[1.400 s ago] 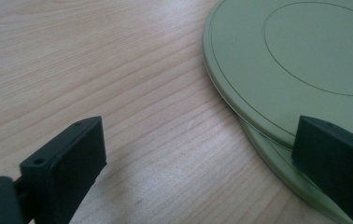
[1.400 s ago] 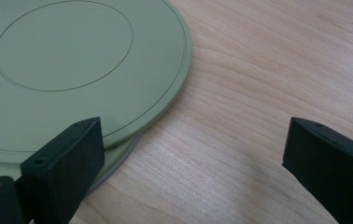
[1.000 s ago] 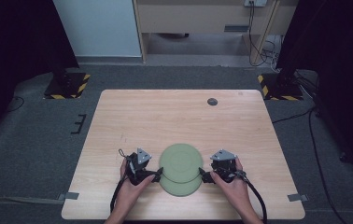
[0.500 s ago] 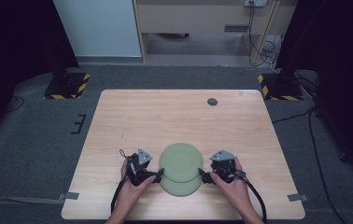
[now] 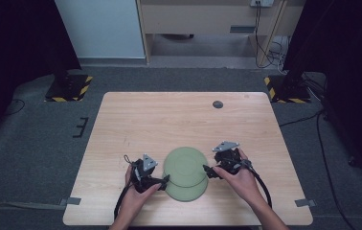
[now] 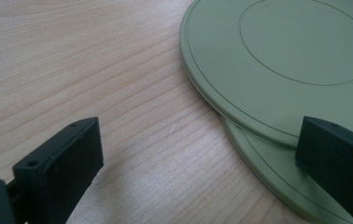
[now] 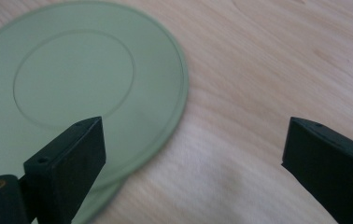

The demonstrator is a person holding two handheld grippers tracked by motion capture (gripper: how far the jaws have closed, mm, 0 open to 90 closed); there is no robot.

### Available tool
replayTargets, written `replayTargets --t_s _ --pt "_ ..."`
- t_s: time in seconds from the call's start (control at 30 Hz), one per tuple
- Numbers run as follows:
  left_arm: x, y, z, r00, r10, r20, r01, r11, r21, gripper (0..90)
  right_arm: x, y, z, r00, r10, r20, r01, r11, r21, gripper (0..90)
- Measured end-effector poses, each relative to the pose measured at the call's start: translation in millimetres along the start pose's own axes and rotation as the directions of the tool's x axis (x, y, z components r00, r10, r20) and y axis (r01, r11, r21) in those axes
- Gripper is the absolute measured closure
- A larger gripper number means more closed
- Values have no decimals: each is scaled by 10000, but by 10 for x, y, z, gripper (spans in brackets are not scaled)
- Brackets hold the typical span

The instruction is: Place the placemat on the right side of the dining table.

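Two flat green plates lie near the front edge of the table, the upper plate (image 5: 185, 164) shifted a little farther back than the lower plate (image 5: 186, 194). My left gripper (image 5: 165, 179) stands open at their left edge, its right jaw over the rim of the upper plate (image 6: 282, 46) and lower plate (image 6: 263, 168). My right gripper (image 5: 207, 171) stands open at their right edge. Its left jaw hangs over the upper plate (image 7: 72, 70), with a sliver of the lower plate (image 7: 101, 201) beneath. My left gripper (image 6: 200, 140) and right gripper (image 7: 193, 135) hold nothing.
The wooden table (image 5: 169, 115) has a small dark round disc (image 5: 217, 104) near its far edge. Black stands with striped bases (image 5: 69, 86) flank the table on the grey floor, and cables trail at the right.
My right gripper has edged slightly farther up the table. The plates and my left gripper look about where they were.
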State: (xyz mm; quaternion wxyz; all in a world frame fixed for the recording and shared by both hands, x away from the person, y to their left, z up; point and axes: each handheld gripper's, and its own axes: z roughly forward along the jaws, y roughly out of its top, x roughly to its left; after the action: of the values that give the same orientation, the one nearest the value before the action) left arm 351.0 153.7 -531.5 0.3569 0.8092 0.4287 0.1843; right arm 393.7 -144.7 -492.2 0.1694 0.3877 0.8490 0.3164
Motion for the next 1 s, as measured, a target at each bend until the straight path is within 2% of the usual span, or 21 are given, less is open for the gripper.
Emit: replayTargets --t_s 0.03,0.13,0.17,0.2,0.27,0.33,0.5,0.57,0.8,0.87,1.0 --pt "1 1 9 10000 -88 21 88 10000 -24 3 -3 107 51 9997 -4 -251 7 9999 108 68" --pt "-5 3 10 10000 -61 -18 61 10000 -37 3 -2 184 91 9992 -117 -384 123 9998 168 82" --pt "-7 2 9 10000 -52 -26 51 10000 -46 6 -7 256 146 9979 -6 -643 17 9998 179 92" --pt "-7 0 6 10000 -37 -19 37 10000 -38 6 -7 256 146 9979 -6 -643 17 9998 179 92" --pt "-12 -5 -2 10000 -79 -8 79 10000 -23 16 -12 319 243 9936 154 -1116 -112 9992 380 99" --pt "-17 -8 -4 10000 -81 29 81 10000 -37 16 -14 344 320 9916 230 -1269 -165 9985 525 100" --pt "-24 -22 -21 9999 -34 99 34 10000 -6 16 -66 354 447 9867 613 -1504 -530 9969 585 128" --pt "-26 -22 -18 10000 -13 94 13 10000 -18 14 -106 339 528 9796 888 -1801 -770 9944 717 134" --pt "-35 -6 7 10000 -29 72 30 10000 -49 3 -128 324 604 9700 1239 -2092 -1087 9906 827 137" --pt "-35 -5 8 10000 -37 69 37 10000 -44 3 -129 325 632 9614 1436 -2347 -1267 9882 857 146" --pt "-38 -2 13 10000 -24 52 24 10000 -65 3 -111 325 657 9597 1428 -2419 -1243 9881 903 151"
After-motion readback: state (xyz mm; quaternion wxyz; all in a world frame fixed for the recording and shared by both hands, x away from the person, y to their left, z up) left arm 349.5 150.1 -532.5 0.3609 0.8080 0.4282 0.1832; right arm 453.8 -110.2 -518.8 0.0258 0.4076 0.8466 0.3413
